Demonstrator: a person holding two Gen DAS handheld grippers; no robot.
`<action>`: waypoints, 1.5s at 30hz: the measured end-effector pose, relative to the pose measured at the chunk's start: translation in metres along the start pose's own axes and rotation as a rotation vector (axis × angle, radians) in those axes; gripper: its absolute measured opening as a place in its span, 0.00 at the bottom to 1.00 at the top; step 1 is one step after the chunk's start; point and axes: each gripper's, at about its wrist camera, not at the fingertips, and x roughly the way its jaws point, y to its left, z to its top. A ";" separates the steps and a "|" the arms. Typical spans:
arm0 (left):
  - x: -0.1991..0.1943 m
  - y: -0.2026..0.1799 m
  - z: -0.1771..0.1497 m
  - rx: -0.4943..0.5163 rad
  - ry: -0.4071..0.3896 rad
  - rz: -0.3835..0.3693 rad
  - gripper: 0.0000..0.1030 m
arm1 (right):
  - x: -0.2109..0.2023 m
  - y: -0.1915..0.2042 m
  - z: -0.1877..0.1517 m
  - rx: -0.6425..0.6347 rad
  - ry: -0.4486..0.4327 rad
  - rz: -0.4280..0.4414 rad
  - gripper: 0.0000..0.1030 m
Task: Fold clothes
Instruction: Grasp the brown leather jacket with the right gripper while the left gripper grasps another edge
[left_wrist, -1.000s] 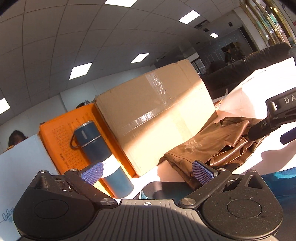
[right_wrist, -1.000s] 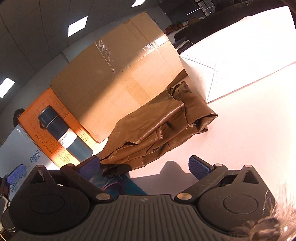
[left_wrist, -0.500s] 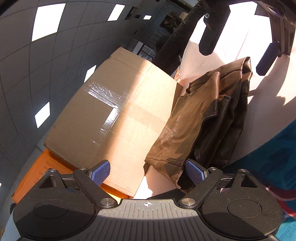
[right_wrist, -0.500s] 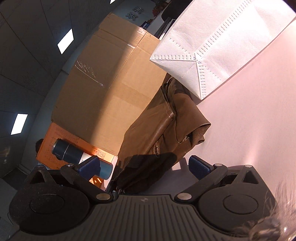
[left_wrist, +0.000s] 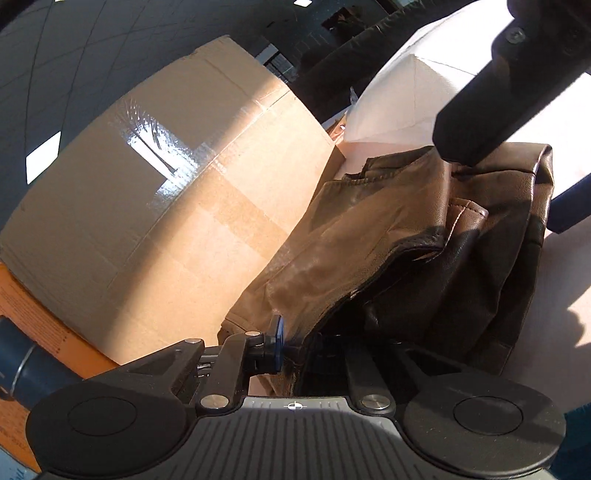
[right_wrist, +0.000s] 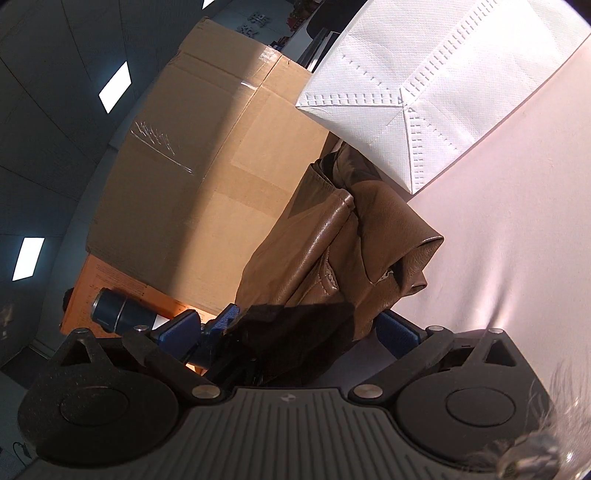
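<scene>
Left tongs (left_wrist: 295, 345) pinched together; right tongs (right_wrist: 291, 328) spread wide.

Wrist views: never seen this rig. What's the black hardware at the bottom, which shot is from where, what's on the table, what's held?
There is no robot here. A person holds a pair of hand-operated tongs in each hand, and each pair carries a fisheye camera that looks forward along its two fingers. The black hardware at the bottom of each picture is the tongs themselves.

In the left wrist view, the left tongs are shut on the near edge of a brown leather jacket.

In the right wrist view, the right tongs are open, with a dark part of the jacket between the fingers.

The jacket lies crumpled on a pale table. Behind it are a cardboard box, a white bag, an orange box and a blue flask.
</scene>
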 end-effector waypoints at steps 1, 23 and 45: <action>0.001 0.010 -0.001 -0.090 -0.001 -0.008 0.04 | 0.001 0.000 -0.001 -0.003 -0.015 -0.002 0.99; -0.011 0.080 -0.040 -0.607 -0.037 -0.026 0.02 | 0.016 0.074 -0.018 -0.467 -0.278 0.109 0.06; -0.286 0.121 -0.180 -0.808 -0.131 0.257 0.02 | -0.040 0.152 -0.109 -0.406 0.151 0.893 0.06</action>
